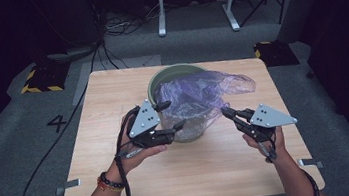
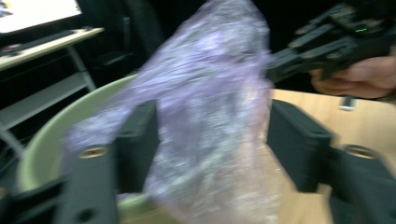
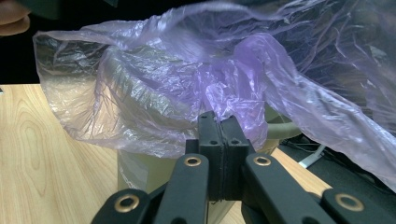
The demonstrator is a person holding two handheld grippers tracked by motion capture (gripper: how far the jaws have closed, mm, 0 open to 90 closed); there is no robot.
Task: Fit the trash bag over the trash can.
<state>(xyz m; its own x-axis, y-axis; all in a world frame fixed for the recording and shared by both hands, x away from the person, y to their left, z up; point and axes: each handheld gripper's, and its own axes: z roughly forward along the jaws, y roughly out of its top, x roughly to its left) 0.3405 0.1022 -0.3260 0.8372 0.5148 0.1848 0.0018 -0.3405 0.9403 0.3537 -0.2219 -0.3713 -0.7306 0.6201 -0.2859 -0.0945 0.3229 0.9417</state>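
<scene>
Purple plastic bag (image 1: 197, 95) draped over green bucket (image 1: 172, 73) at far middle of wooden bench (image 1: 113, 110), right claw (image 3: 218, 122) clamped on bag's edge, left claw (image 1: 171, 115) parted, bag film loose between its jaws.

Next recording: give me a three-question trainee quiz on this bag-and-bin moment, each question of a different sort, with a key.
1. True or false: the right hand-held gripper has its jaws closed on the purple plastic bag.
2. Multiple choice: the jaws of the left hand-held gripper stand A) pinched flat on the bin's rim, B) apart with the bag's film between them, C) shut on the table's edge.
3. Fill in: the bag is draped over a pale green ____ standing on the wooden table.

Key: 1 true; 2 B; 3 bin.
</scene>
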